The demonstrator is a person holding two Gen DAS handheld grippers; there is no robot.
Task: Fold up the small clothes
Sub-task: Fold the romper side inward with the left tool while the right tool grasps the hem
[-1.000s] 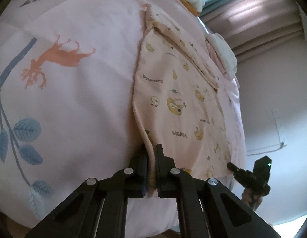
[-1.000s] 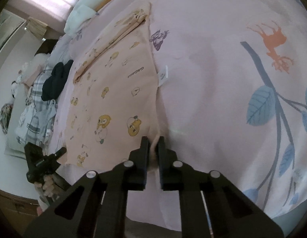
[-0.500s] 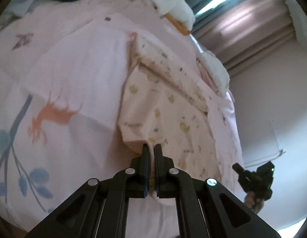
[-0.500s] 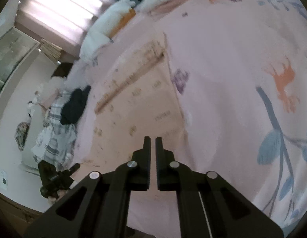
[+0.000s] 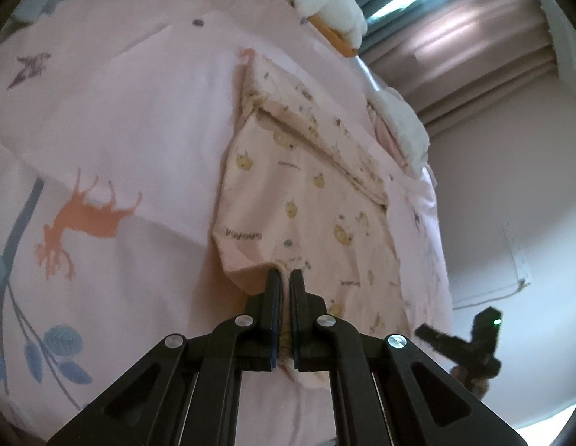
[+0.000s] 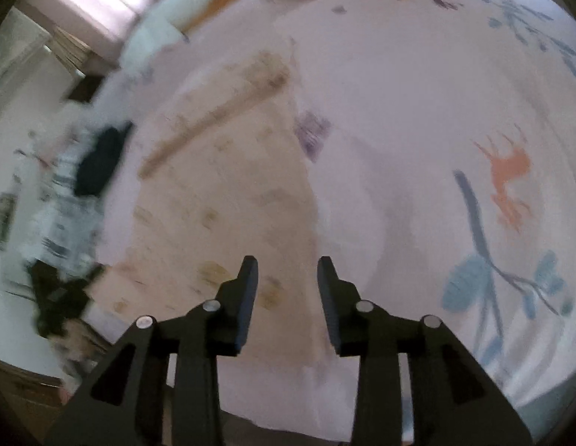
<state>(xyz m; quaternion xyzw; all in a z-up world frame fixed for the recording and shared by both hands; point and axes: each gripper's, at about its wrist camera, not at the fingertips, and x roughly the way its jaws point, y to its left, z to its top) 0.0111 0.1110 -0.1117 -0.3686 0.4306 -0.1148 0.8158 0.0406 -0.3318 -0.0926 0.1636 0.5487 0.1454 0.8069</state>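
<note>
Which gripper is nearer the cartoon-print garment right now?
Left. The left gripper is shut on the cartoon-print garment, pinching its near edge. The right gripper has just been opening; it hangs above the garment with nothing between its fingers.

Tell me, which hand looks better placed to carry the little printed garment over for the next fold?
Left, probably. The left gripper is shut on the printed garment, its hem lifted off the bedspread. The right gripper has just opened and holds nothing.

My left gripper [image 5: 284,273] is clamped tight, cloth pinched between the jaws; my right gripper [image 6: 287,264] has just been opening, nothing between its jaws.
</note>
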